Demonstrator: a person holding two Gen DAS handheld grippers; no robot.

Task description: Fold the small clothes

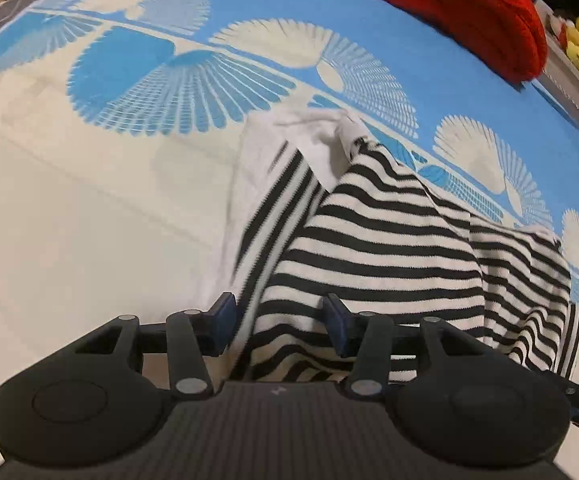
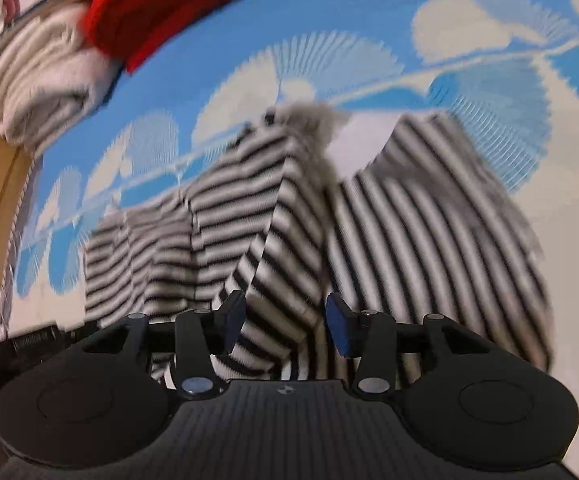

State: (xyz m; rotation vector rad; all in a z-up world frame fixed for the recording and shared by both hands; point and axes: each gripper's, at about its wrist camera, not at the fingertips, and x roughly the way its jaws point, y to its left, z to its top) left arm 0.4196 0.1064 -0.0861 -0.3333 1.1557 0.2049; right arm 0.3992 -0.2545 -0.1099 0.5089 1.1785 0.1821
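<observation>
Blue-and-cream fan-patterned blanket covers the whole work surface, bearing a red knitted garment at its far edge and, in the right wrist view, a rolled cream striped cloth beside that red piece. Black-and-white striped top lies rumpled mid-blanket, its white inner side showing near the neck. Left gripper and right gripper both stand spread, striped fabric between the blue pads, not pinched.
</observation>
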